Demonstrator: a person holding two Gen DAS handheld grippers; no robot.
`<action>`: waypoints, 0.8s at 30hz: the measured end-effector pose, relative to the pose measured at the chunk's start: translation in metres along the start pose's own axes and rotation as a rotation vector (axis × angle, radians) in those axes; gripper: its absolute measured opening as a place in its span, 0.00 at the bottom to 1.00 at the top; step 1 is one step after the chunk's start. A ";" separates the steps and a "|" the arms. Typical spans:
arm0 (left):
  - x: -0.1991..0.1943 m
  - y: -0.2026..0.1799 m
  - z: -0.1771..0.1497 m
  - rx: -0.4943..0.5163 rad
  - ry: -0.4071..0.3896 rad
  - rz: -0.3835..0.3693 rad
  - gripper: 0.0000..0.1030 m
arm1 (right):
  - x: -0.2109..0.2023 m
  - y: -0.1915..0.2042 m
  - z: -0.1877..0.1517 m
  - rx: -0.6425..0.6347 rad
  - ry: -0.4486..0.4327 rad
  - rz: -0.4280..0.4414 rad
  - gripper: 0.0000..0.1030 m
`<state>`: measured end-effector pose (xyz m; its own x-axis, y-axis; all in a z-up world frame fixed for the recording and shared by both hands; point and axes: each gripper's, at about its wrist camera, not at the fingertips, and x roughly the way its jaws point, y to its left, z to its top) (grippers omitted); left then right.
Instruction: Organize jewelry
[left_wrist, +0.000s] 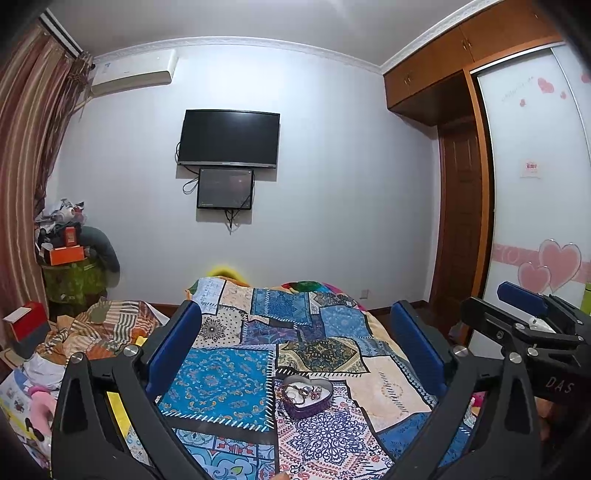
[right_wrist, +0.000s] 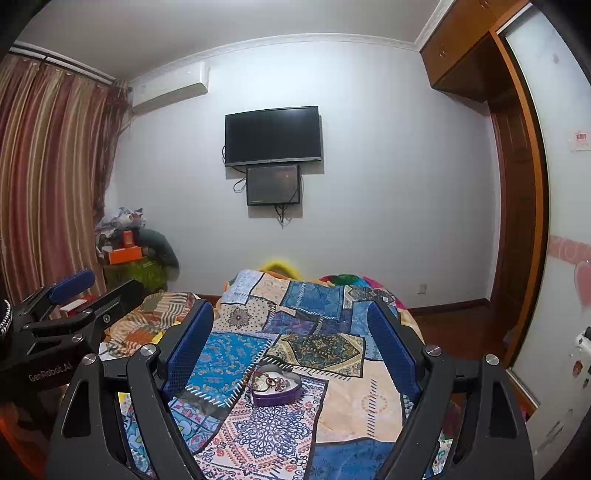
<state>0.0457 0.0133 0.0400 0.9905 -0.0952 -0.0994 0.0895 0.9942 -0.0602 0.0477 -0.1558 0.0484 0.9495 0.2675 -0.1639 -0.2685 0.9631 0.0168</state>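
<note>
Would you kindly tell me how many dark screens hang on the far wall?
2: the large black flat screen is mounted high on the white wall, and the smaller dark screen hangs directly beneath it.

Bare quilt (left_wrist: 236, 384) around heart-shaped box (left_wrist: 307, 396)

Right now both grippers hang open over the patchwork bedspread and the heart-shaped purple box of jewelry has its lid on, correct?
Not quite: the heart-shaped purple box is open with no lid on it, the jewelry lying exposed inside, as the right wrist view shows. The rest holds.
</note>
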 end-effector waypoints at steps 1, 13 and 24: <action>0.000 0.000 0.000 0.001 0.001 -0.002 1.00 | 0.000 0.000 0.000 0.000 -0.001 -0.001 0.81; 0.000 0.000 -0.001 0.003 0.007 -0.010 1.00 | 0.000 0.000 0.001 0.005 -0.002 -0.003 0.81; 0.013 0.006 -0.006 -0.015 0.039 -0.011 1.00 | 0.009 -0.001 -0.003 0.009 0.021 -0.004 0.81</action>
<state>0.0583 0.0179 0.0325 0.9846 -0.1079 -0.1377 0.0980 0.9922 -0.0768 0.0562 -0.1544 0.0443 0.9470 0.2630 -0.1843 -0.2631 0.9645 0.0246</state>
